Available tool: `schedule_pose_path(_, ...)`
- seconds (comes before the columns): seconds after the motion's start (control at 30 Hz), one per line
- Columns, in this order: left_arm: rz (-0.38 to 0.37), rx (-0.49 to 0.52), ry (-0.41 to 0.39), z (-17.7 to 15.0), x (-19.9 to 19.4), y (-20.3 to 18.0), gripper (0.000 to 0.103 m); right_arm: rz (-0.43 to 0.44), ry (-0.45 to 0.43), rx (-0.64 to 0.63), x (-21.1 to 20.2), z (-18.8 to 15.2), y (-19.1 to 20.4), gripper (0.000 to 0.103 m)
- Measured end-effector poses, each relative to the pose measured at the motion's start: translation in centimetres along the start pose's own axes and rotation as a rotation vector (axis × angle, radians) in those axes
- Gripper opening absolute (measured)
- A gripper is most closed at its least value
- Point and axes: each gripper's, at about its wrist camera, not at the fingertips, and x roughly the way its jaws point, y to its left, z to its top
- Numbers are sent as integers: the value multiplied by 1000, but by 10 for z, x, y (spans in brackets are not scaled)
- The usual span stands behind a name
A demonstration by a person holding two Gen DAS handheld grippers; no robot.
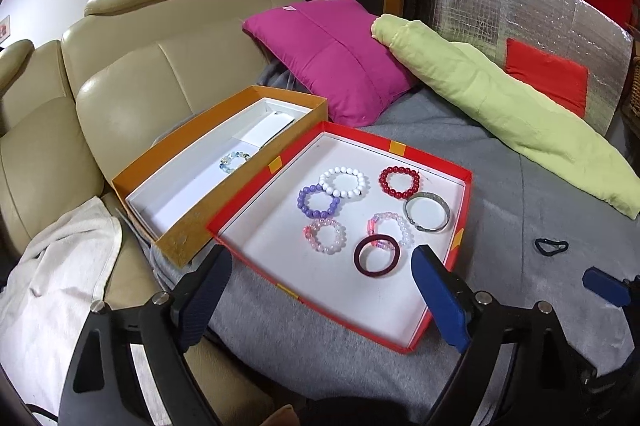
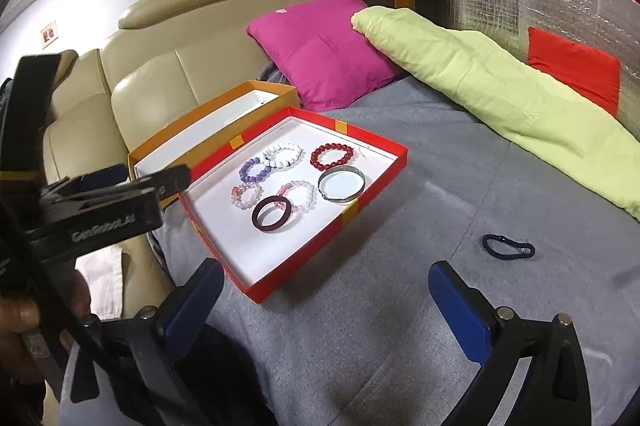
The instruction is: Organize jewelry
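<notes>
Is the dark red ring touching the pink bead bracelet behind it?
Touching. In the left wrist view the ring overlaps the bracelet, its far edge lying on the pink beads.

We see a red box lid (image 1: 436, 162), white inside, lying flat on the grey blanket with seven bracelets in it: white beads (image 1: 344, 182), red beads (image 1: 399, 182), purple beads (image 1: 318, 202), a silver bangle (image 1: 427, 213), two pale pink bead strings (image 1: 326, 235) (image 1: 394, 226) and a dark maroon bangle (image 1: 377, 255) nearest its front edge. An orange box (image 1: 176, 238) touching its left side holds one blue-green bead bracelet (image 1: 234, 160). A dark blue hair tie (image 2: 508, 247) lies on the blanket well right of the lid.
</notes>
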Motion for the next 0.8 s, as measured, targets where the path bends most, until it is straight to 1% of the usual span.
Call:
schedule_pose_path(0.2, 3, 4, 1, -2, -7, 2, 91, 0, -22, 18, -5, 7, 2, 103)
schedule_pose_path(0.53, -5, 4, -8, -1, -13, 3, 91, -5, -21, -5, -8, 11, 14, 103)
schedule_pose_path(0.67, -38, 14, -16, -1, -14, 4, 91, -6, -17, -6, -4, 14, 17, 103)
schedule_pose_path(0.73, -22, 30, -28, -1, -15, 2, 91, -2, -13, -5, -2, 14, 18, 103)
schedule_pose_path(0.8, -20, 32, -22, 0, -13, 1, 91, -3, -9, -3, 1, 14, 18, 103)
